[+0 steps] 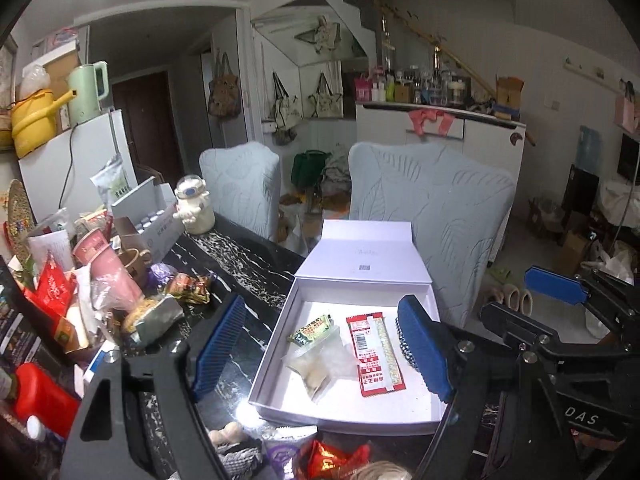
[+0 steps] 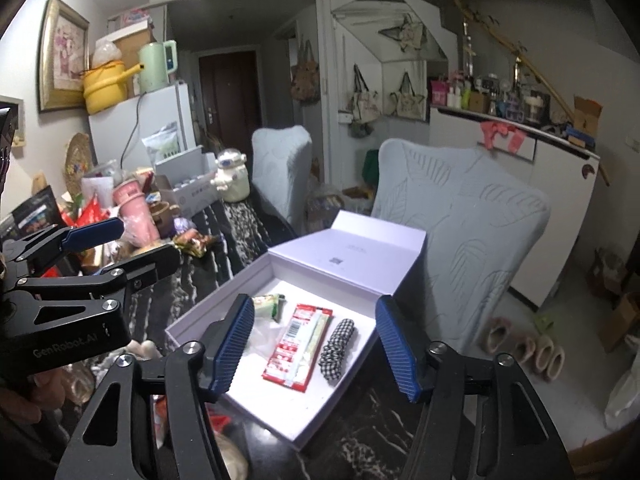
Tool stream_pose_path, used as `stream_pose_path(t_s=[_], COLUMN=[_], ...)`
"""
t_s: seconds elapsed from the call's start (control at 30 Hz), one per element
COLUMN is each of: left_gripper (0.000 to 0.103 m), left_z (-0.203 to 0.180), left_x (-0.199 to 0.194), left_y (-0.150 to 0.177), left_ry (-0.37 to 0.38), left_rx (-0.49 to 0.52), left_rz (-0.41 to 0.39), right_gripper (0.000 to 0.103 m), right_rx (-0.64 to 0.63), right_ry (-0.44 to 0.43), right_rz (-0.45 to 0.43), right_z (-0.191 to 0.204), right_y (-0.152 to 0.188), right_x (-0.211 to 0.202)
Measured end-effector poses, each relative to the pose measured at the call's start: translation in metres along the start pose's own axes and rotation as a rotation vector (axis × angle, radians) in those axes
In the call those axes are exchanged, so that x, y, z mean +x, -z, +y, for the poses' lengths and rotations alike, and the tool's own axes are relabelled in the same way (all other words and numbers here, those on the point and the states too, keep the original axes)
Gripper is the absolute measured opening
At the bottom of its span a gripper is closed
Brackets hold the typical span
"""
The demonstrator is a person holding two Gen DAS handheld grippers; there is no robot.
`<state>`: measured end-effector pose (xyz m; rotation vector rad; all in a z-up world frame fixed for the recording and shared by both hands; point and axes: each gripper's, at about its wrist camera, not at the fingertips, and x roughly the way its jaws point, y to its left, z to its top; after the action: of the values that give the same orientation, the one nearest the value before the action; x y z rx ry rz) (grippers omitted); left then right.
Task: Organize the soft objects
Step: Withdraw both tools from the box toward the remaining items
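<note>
I am holding both tongs over a white box (image 2: 224, 304) that is lying open on the dark marbled worktop (image 2: 360, 424), its lid (image 2: 360, 256) tilting back. Four things are lying in it: one green snack packet (image 2: 269, 304), one clear plastic bag (image 1: 320, 364), one red sachet (image 2: 298, 350) and one checked scrunchie (image 2: 338, 350) just beside the sachet. My left tongs (image 1: 320, 354) are standing apart and empty. My right tongs (image 2: 316, 350) are standing apart too, gripping nothing.
</note>
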<state>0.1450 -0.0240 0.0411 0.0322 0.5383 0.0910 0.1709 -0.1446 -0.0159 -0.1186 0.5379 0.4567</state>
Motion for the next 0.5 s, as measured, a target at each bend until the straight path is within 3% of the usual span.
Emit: stream_pose_path(t_s=[0.5], left_gripper=[0.080], left_z=[0.013], left_x=[-0.069], left_y=[0.022], left_ry=[0.017], left_rx=[-0.037], left_rz=[-0.070], right_gripper=[0.071], right_rx=[-0.021], right_ry=[-0.013], right_rz=[-0.066], right_z=[0.032], right_y=[0.013], right_x=[-0.064])
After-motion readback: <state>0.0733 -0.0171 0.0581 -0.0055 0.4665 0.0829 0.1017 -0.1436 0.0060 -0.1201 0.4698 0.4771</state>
